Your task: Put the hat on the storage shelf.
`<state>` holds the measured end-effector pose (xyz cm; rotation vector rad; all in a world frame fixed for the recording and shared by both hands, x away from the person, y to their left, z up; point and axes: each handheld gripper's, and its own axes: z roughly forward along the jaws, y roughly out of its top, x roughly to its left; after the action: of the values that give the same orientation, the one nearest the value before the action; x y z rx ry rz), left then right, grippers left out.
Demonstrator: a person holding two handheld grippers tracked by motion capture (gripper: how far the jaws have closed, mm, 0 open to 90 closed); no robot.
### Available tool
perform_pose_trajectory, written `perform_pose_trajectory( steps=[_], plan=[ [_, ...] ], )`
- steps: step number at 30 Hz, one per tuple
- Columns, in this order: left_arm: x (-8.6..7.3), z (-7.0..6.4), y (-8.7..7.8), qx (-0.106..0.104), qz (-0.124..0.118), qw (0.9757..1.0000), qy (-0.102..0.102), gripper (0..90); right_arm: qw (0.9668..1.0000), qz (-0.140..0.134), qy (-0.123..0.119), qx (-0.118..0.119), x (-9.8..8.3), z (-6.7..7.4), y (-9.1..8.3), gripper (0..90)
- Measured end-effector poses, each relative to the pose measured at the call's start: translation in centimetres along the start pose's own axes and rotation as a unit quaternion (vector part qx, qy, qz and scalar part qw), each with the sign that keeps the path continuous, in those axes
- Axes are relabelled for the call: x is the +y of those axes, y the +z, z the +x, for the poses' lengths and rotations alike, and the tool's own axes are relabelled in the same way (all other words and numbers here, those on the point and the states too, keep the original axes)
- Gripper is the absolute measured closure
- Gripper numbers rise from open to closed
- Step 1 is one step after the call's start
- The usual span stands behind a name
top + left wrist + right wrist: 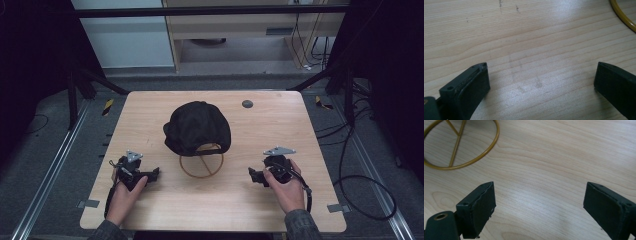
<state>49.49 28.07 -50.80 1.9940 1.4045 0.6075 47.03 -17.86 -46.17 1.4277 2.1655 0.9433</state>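
Nearest the person, the 2 hands rest low on the wooden table point(150, 210), each holding a gripper. The left gripper point(152, 174) has its jaws wide apart with bare wood between them, as the left gripper view shows point(541, 82); nothing is held. The right gripper point(252, 175) is the same: jaws spread, bare table between them in the right gripper view point(539, 205).

Just beyond and between the 2 sets of fingers lies the gold wire ring base point(201, 165) of a stand, with spokes crossing inside it. In the right gripper view the ring point(474, 161) sits ahead of the left-hand jaw; in the left gripper view only an arc of it point(624, 18) shows, ahead of the right-hand jaw.

Farther on, the black cap point(196, 126) sits on top of that stand, its back strap opening facing the person. Beyond the right fingers, well apart, is a small grey disc point(247, 104) set in the table.

I judge this to be the opening step: both grippers are parked either side of the stand, none touching the cap. The next move likely calls for both to travel forward and inward, rise to the cap's lower edge, and close on the fabric from 2 sides without dragging the light stand.
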Motion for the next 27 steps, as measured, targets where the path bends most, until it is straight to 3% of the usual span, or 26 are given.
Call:
perform_pose_trajectory(
  steps=[6, 16, 23, 27],
  plan=[
    [0.0, 0.0, 0.0, 0.0, 0.0, 1.0, 0.0, 0.0, 0.9995, -0.013, 0.029, 0.004, -0.4, 0.3, 2.0, 11.0],
    [0.0, 0.0, 0.0, 0.0, 0.0, 1.0, 0.0, 0.0, 0.9991, 0.0, 0.043, -0.003, -0.7, 0.6, 4.8, 10.7],
    [0.0, 0.0, 0.0, 0.0, 0.0, 1.0, 0.001, 0.0, 0.9993, -0.005, 0.029, -0.023, -0.8, 1.2, 5.6, 8.7],
    [0.0, 0.0, 0.0, 0.0, 0.0, 1.0, 0.0, 0.0, 0.999, -0.013, 0.004, -0.043, -1.2, 1.9, 5.9, 5.4]
  ],
)
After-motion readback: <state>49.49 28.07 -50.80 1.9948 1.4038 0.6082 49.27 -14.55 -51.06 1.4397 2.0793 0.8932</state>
